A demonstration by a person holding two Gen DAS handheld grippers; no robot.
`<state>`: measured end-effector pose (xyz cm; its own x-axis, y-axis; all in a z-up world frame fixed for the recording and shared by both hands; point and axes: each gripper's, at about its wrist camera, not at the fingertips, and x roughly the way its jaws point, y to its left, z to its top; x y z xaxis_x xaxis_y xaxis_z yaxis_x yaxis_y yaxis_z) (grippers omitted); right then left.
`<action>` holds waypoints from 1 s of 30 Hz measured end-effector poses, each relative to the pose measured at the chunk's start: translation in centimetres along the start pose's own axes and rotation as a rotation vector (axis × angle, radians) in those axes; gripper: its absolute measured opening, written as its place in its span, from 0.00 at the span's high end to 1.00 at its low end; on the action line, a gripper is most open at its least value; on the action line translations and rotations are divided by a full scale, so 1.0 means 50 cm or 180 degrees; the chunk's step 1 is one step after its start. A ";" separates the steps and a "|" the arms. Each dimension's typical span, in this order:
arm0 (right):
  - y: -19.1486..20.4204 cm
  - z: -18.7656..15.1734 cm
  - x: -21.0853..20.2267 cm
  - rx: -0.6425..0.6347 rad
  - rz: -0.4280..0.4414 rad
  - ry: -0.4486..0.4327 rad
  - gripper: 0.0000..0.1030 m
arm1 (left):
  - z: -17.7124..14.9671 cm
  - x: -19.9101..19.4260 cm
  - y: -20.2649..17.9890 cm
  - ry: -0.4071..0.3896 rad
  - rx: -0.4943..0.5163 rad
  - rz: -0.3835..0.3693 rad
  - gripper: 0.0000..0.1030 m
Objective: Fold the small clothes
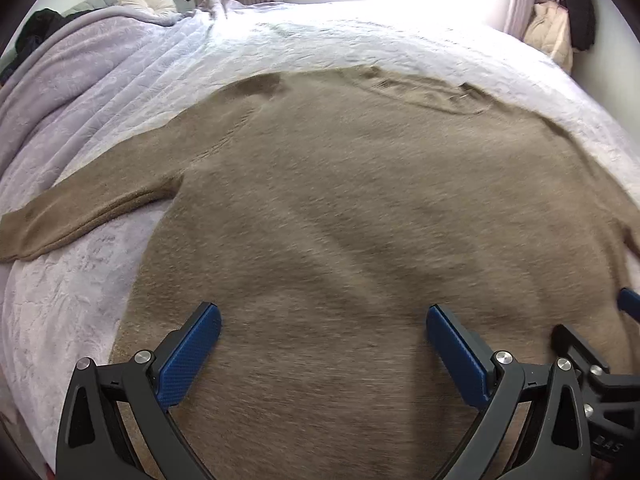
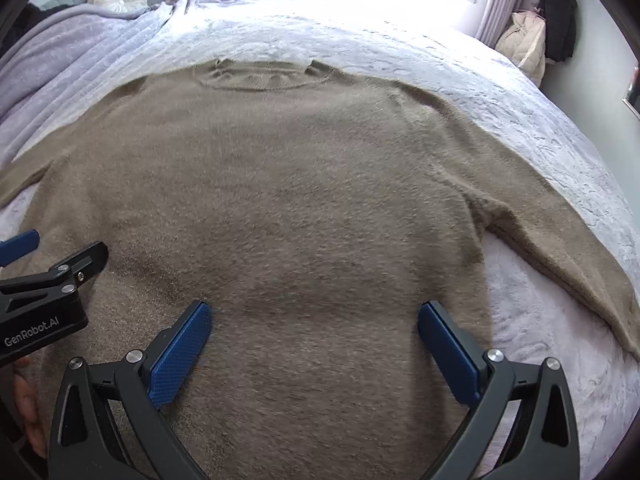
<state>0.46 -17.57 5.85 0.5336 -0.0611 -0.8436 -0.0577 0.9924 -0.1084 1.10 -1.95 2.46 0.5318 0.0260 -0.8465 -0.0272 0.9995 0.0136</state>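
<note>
Right gripper (image 2: 314,316), fingers (image 2: 180,354) spread, above flat brown sweater (image 2: 300,184).

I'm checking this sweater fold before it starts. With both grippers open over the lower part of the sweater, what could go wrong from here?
1. The left gripper and right gripper hang close side by side and might collide.
2. The sweater is thick and fuzzy; a pinch may catch only the top layer or slip.
3. Both sleeves lie spread on the bedspread, so lifting the hem could drag them into a crooked fold.

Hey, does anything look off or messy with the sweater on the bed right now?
Nothing stands out. The brown sweater lies flat on the lilac bedspread, sleeves spread to both sides, neckline far. Both the left gripper and right gripper are open, holding nothing.
</note>
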 end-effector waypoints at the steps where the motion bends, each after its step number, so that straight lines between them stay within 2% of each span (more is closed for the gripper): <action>1: -0.005 0.001 -0.005 0.0008 -0.0023 -0.0016 0.00 | 0.005 -0.007 -0.009 -0.0014 0.0035 -0.0020 0.00; 8: -0.097 0.013 -0.041 0.0307 0.0012 -0.0094 0.00 | 0.041 -0.041 -0.111 -0.0145 0.0410 -0.0128 0.00; 16: -0.237 0.007 -0.063 0.0661 -0.0155 -0.0129 0.00 | 0.082 -0.059 -0.248 -0.0249 0.0781 -0.0323 0.00; 26: -0.415 -0.070 -0.079 0.1193 -0.0342 -0.0075 0.00 | 0.124 -0.032 -0.385 -0.0169 0.0963 -0.0576 0.00; 30: -0.511 -0.124 -0.095 0.1648 -0.0356 -0.0077 0.00 | 0.147 -0.010 -0.427 -0.0082 0.0954 -0.0682 0.00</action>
<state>-5.82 -43.30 9.36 0.5323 -0.1732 -0.8287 0.4216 0.9031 0.0821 7.61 -23.21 6.52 0.5197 -0.1878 -0.8334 0.3342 0.9425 -0.0040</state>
